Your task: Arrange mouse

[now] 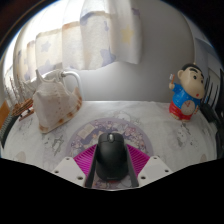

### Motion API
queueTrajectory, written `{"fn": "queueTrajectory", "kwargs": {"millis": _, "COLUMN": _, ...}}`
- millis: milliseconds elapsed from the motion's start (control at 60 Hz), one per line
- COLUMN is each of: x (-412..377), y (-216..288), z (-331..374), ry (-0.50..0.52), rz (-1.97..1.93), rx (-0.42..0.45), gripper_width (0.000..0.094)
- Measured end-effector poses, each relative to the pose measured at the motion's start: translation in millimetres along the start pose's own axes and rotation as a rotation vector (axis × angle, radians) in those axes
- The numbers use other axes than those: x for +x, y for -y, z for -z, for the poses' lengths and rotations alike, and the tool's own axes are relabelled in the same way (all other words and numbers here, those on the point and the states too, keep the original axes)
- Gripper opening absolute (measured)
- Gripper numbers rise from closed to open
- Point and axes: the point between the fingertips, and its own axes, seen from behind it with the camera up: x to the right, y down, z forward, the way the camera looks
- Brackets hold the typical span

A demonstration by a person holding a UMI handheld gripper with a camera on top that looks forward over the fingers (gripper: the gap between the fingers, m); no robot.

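a black mouse (111,156) sat on the table (150,130) between the gripper (110,170) fingers, pads close at its sides; whether they pressed it, i could not tell. a kettle (57,95) and figurine (185,92) stood beyond.

1. This looks like a home, a lived-in room rather than a lab or workshop.
2. A pale curtain (85,35) with a printed pattern hangs against the wall far beyond the gripper.
3. The desk (150,125) wears a patterned, marble-like cover.
4. A white teapot (57,97) stands ahead of the gripper to the left.
5. A cartoon figurine (186,92) in blue and red stands ahead to the right, a household ornament.
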Motion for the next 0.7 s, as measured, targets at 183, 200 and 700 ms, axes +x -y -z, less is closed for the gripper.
{"fn": "queueTrajectory", "kwargs": {"millis": 183, "x": 11, "y": 15, "z": 49, "ry": -0.062, "rz": -0.026, "rx": -0.029, "gripper_width": 0.085}}
{"fn": "queueTrajectory", "kwargs": {"millis": 200, "x": 11, "y": 17, "z": 59, "ry": -0.065, "rz": -0.034, "rx": -0.034, "gripper_width": 0.0856}}
{"fn": "queueTrajectory", "kwargs": {"millis": 700, "x": 78, "y": 6, "z": 276, "ry": -0.113, "rz": -0.011, "rx": -0.08, "gripper_width": 0.0858}}
